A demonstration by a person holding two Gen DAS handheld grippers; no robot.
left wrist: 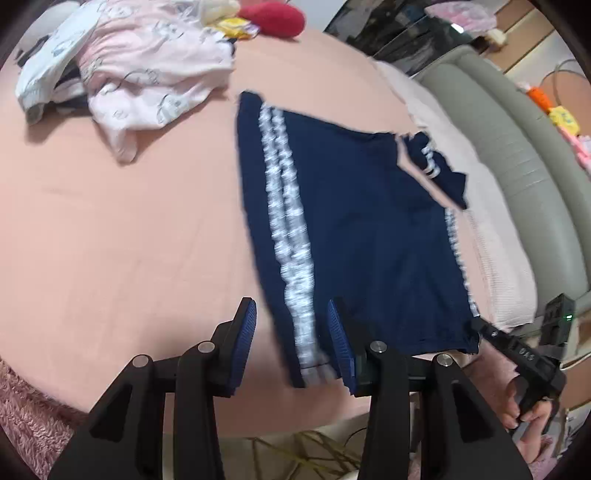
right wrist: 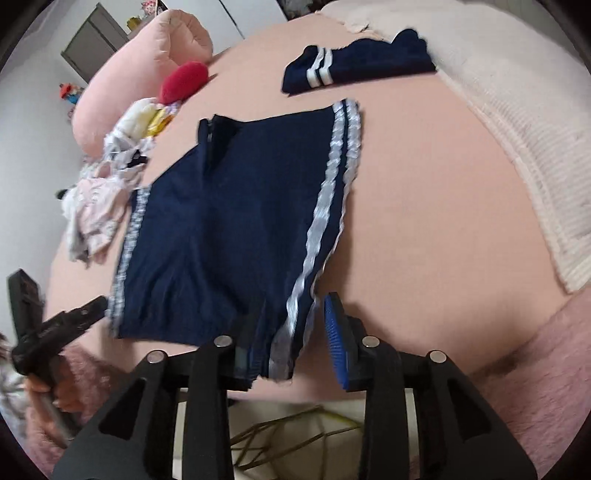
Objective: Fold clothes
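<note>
Navy shorts w/ white side stripes [left wrist: 351, 229] lie spread flat on the pink bedsheet [left wrist: 129, 240], waistband end far, leg hems hanging at the near bed edge. Left gripper [left wrist: 291, 347]: blue ribbed pads wide apart, straddling the near-left hem corner w/ the stripe between them, not clamped. Right gripper [right wrist: 295, 332]: pads also apart; the striped right hem [right wrist: 295, 314] sits in the gap. Its left pad is partly hidden behind fabric, so can't tell if it touches.

From the left wrist cam, the right gripper [left wrist: 476, 325] shows its black tip at the shorts' near-right corner, person's hand [left wrist: 524, 402] on its handle. Right cam shows the left gripper [right wrist: 98, 306] tip just beside the opposite corner.

Further up: a small folded navy garment w/ white bands [right wrist: 354, 66] near the cream knit blanket [right wrist: 517, 129], well apart from the shorts. Heap of pink-and-white printed clothes [left wrist: 147, 74] to the left, red plush cushion [left wrist: 273, 16] beyond it.
</note>
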